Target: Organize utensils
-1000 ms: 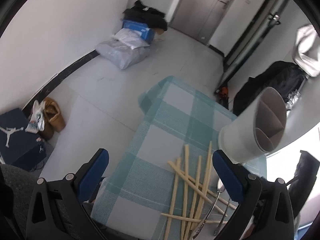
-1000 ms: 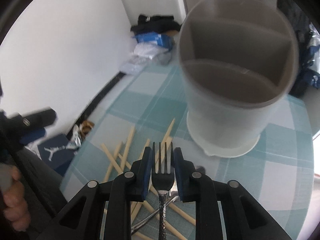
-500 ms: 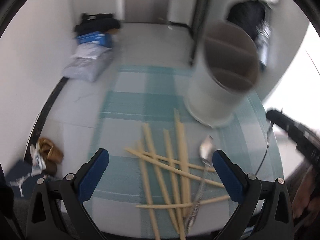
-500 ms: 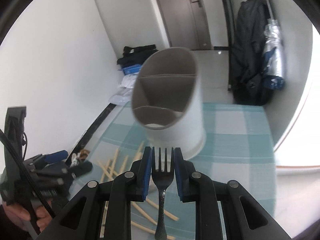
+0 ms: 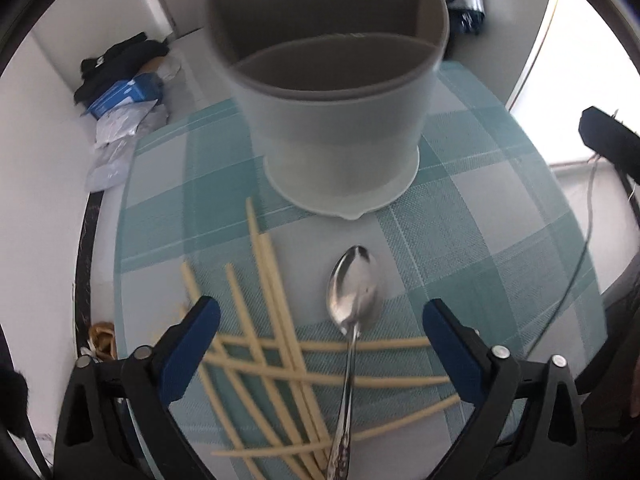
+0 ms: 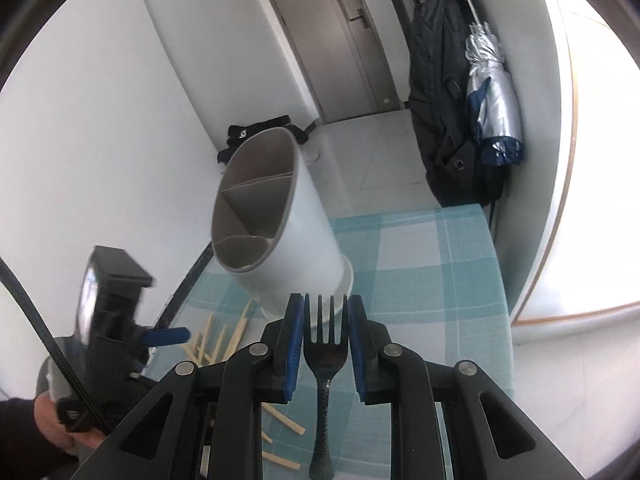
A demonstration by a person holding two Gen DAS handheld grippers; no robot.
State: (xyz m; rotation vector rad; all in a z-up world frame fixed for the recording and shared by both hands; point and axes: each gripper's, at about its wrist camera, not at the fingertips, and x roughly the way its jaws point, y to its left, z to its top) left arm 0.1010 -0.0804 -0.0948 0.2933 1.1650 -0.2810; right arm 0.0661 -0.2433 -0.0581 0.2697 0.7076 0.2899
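The fork (image 6: 323, 350) sits between the jaws of the right gripper (image 6: 323, 344), tines pointing forward and handle running back under the tool. The blue pads stand close on either side of its head, and since it stays put in mid-air it is evidently clamped there, held lengthwise so that it can go into a slot handle or tines first. It is raised above the checked surface (image 6: 436, 280), short of the holder (image 6: 280, 232), a pale round tub with a grey lining split into three compartments, all of which look empty. That holder stands upright on the cloth, so anything dropped in will have to come from above.

Nearer the left gripper (image 5: 320, 332), a spoon (image 5: 354, 300) lies bowl up with its handle trailing towards the camera, resting across a loose heap of chopsticks (image 5: 272, 320) that cross one another at odd angles. The left jaws are spread wide with nothing between them, and they straddle the spoon and part of the heap from above, which suggests a pick from that pile is being lined up.

My reading is that the sorting has barely begun: the fork looks like the first piece on its way, and the tangle will need separating piece by piece.

Beyond the surface are a door (image 6: 340, 40), a hanging dark coat (image 6: 440, 120) and a folded umbrella (image 6: 494, 96).
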